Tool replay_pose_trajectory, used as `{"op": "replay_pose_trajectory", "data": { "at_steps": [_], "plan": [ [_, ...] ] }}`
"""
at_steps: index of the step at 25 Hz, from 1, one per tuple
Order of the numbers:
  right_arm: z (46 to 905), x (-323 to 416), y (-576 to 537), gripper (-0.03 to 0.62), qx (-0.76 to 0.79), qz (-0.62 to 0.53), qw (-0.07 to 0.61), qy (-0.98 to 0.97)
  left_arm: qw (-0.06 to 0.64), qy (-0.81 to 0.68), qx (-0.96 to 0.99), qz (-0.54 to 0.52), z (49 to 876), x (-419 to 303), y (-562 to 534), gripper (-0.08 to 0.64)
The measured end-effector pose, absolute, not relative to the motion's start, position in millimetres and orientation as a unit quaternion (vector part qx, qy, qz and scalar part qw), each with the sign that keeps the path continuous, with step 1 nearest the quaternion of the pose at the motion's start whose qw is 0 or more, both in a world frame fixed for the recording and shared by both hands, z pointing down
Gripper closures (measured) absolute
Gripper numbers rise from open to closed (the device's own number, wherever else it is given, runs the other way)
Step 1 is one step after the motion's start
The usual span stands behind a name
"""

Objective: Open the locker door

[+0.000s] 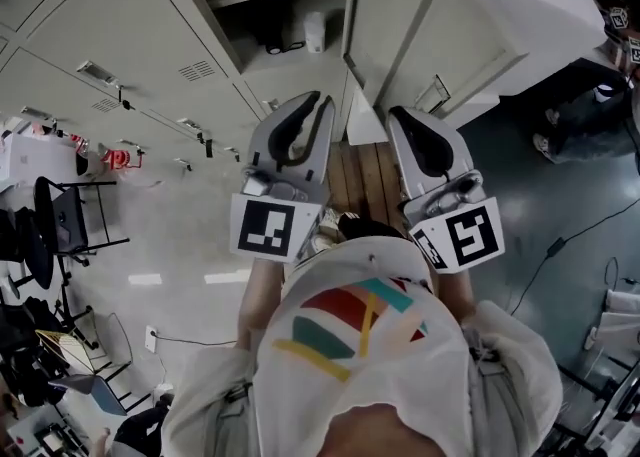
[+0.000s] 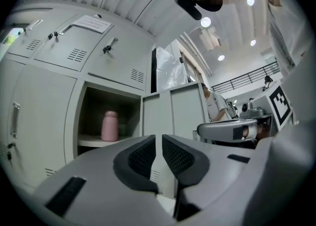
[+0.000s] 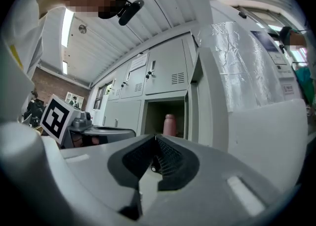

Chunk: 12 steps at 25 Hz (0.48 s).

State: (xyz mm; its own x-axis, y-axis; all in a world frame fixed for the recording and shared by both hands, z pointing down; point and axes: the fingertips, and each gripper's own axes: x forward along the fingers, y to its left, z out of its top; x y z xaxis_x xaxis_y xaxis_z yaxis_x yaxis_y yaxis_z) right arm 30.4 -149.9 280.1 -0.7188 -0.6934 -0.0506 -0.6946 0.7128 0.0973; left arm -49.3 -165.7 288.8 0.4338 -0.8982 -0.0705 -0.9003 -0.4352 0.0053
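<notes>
Locker door already open; the task looks done.
The door [image 1: 395, 35] is swung wide beside the compartment with a bottle [image 2: 109, 125]. The left gripper [image 1: 322, 97] has a narrow gap, empty; the right gripper [image 1: 395, 111] is closed, empty. Next probably only pulling away.

The left tongs [image 1: 317, 98] stand a slit apart and empty beside the right tongs [image 1: 394, 111], pressed together, both level.

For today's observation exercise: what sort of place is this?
Likely a locker area in a workshop or lab: grey metal lockers, a pink bottle in an open one, a trailing cable.
</notes>
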Motion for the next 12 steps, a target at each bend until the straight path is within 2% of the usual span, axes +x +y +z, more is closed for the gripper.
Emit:
{"op": "replay_pose_trajectory", "data": {
  "at_steps": [5, 12],
  "plan": [
    [262, 11, -165, 0.583, -0.373, 0.069, 0.035, 0.925, 0.028, 0.588, -0.807, 0.041, 276, -84, -166, 0.537],
    [250, -25, -177, 0.583, -0.348, 0.079, 0.050, 0.933, 0.008, 0.672, -0.738, 0.060, 267, -140, -158, 0.545]
  ]
}}
